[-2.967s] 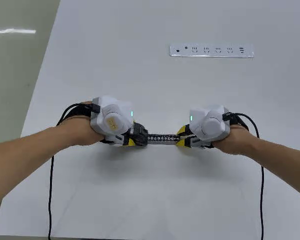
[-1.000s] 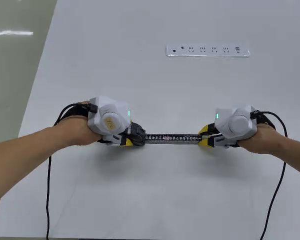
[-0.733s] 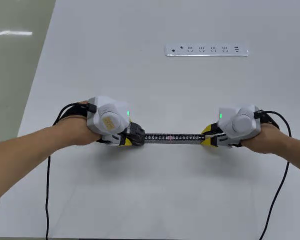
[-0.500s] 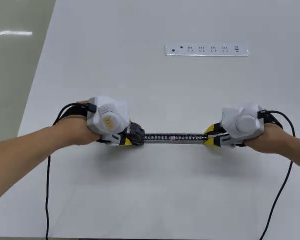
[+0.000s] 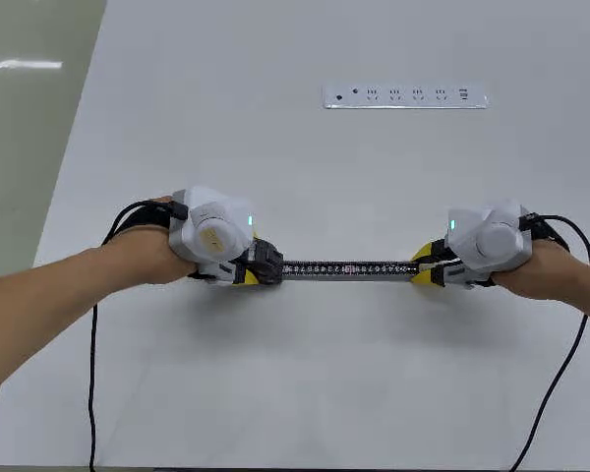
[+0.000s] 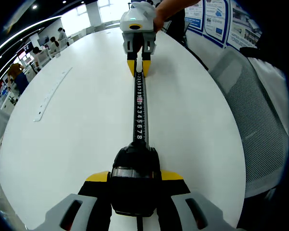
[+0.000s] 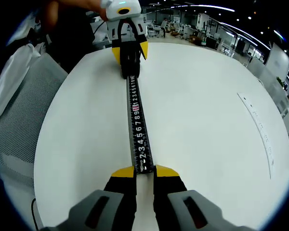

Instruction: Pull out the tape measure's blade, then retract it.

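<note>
Finding: left gripper [image 5: 259, 267] clamped on tape measure case [image 6: 135, 180] at 7 o'clock of head view centre on table [image 5: 305, 393], right gripper [image 5: 425, 273] pinching blade [image 5: 349, 267] tip out toward 3 o'clock; risk judged: tip slipping the closed jaws under spring tension, blade whipping back into the case

Case [image 6: 136, 178] black; blade [image 6: 139, 108] black, white-numbered; table [image 5: 305, 374] white

— What's the table [image 5: 305, 374] like?
— White, smooth, matt. The tape measure's case [image 6: 135, 180] is black plastic, slightly glossy.
— And the blade [image 5: 349, 267]?
— Thin, dull, printed. The chair [image 6: 250, 110] is grey mesh cloth.
</note>
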`<state>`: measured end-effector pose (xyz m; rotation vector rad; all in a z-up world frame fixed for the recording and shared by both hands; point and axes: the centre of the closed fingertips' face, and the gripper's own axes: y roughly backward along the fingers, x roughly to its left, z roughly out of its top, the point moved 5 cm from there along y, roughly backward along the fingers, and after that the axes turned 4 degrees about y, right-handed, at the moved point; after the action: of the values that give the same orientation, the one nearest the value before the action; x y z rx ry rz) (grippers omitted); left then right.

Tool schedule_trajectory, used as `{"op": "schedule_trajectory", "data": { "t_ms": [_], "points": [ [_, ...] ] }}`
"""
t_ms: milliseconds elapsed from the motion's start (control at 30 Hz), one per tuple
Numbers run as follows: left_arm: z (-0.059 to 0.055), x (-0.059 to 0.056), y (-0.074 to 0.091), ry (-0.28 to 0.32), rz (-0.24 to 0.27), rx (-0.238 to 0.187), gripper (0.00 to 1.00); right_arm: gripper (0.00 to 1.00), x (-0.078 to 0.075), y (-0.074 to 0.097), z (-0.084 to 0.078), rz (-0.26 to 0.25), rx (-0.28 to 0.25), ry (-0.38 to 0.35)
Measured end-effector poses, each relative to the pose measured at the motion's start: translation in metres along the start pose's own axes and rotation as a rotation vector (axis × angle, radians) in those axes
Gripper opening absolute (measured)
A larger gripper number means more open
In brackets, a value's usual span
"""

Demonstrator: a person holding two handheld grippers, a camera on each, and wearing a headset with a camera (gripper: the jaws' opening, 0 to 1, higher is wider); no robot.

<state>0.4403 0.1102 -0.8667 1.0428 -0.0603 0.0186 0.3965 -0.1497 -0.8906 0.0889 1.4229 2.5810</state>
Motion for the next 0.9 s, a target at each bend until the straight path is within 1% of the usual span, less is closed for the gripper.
{"op": "schedule_trajectory", "data": {
  "t_ms": [900],
  "points": [
    [0.002,-0.002,0.002,-0.003,-0.002,0.003,0.33,0.11,-0.002,0.013,-0.019,-0.004,0.015,-0.006]
  ]
}}
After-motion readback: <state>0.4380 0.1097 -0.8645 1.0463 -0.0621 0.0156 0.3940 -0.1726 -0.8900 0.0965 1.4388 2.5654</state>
